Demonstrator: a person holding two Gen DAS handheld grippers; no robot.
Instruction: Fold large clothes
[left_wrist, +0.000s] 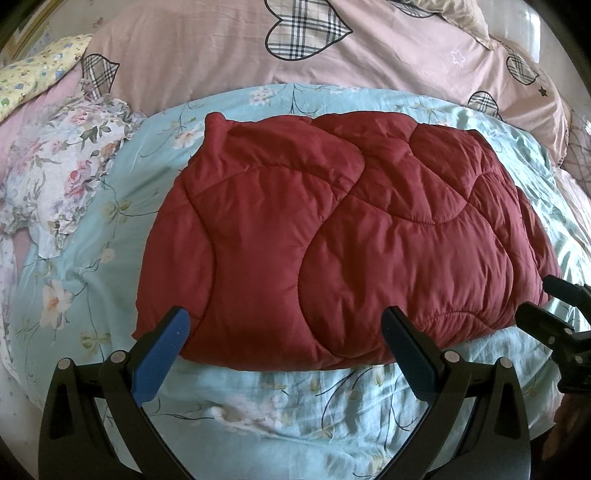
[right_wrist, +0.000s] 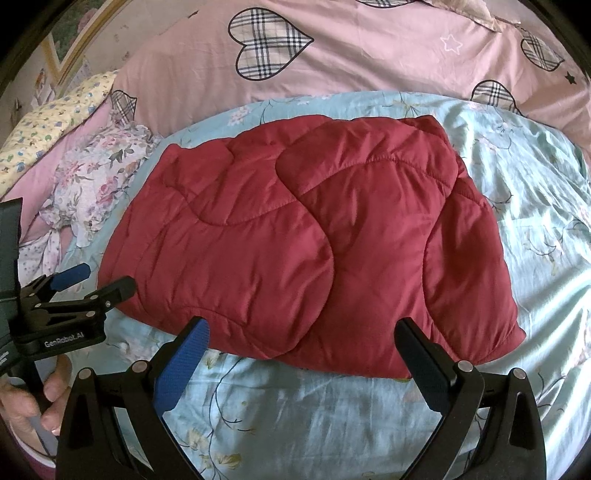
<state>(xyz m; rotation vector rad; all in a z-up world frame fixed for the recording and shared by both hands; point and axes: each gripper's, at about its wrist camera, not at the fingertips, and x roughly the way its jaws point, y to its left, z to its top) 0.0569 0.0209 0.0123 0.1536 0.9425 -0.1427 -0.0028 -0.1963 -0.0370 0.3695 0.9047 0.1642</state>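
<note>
while both tools are hovering at the near edge of the bed, the left gripper (left_wrist: 286, 336) is sitting with its jaws spread wide and nothing between them, its blue pad (left_wrist: 162, 360) just reaching the near left hem of the jacket (left_wrist: 332, 236). the right gripper (right_wrist: 304, 345) is likewise standing wide open and empty, its fingers bracketing the near hem further right. each tool is showing at the edge of the other's view, so they are flanking the bundle side by side, likely so that the two near corners can be taken together.

the jacket, dark red and quilted, is lying folded into a puffy rectangle on the blue floral sheet (left_wrist: 258, 406), one panel overlapping the other along a curved seam. that overlap suggests the sides are already turned in, and one more fold away from the person looks likely. behind it a pink duvet (left_wrist: 207, 55) with plaid hearts is bunching up, and a floral pillow (left_wrist: 62, 173) is resting at the left, leaving the sheet as the working area.
</note>
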